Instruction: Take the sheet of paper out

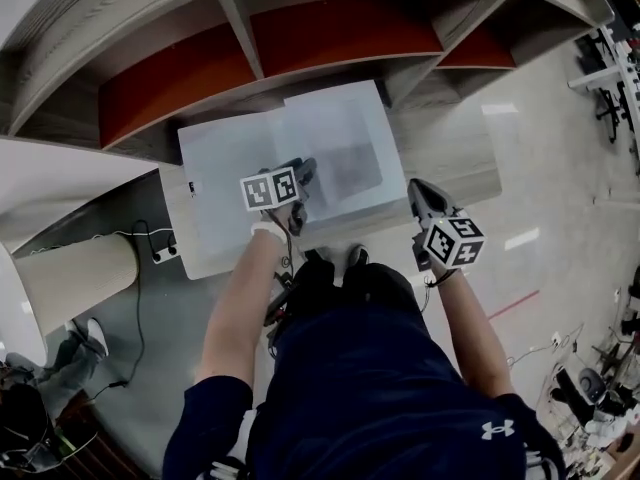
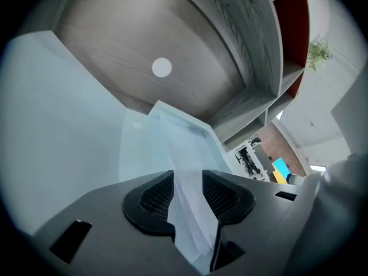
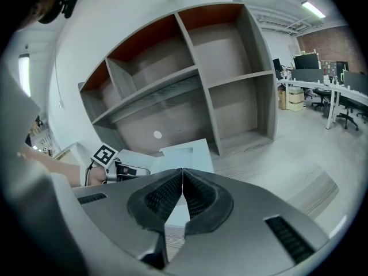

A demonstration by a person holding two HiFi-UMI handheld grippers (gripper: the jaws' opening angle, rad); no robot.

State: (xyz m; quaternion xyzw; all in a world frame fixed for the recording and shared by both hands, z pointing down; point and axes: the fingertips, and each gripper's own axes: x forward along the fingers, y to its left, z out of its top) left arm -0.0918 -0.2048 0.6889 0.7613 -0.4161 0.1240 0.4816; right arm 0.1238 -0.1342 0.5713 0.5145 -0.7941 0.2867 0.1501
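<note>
A pale sheet of paper (image 1: 335, 148) lies on a white flat surface (image 1: 225, 203) in front of the shelves. My left gripper (image 1: 303, 171) hovers over the near edge of the sheet. In the left gripper view the sheet (image 2: 183, 154) runs edge-on between the two dark pads (image 2: 152, 200), which stand apart and do not press on it; the left gripper (image 2: 188, 195) is open. My right gripper (image 1: 420, 194) hangs to the right of the white surface, off its edge. Its jaws meet with nothing between them (image 3: 183, 191). From there the sheet (image 3: 187, 151) and the left gripper's marker cube (image 3: 106, 154) show.
A grey shelf unit with red back panels (image 1: 330, 28) stands right behind the white surface. A cardboard-coloured cylinder (image 1: 75, 273) and a power strip with cable (image 1: 160, 252) lie to the left. Desks and office chairs (image 3: 339, 96) stand far off to the right.
</note>
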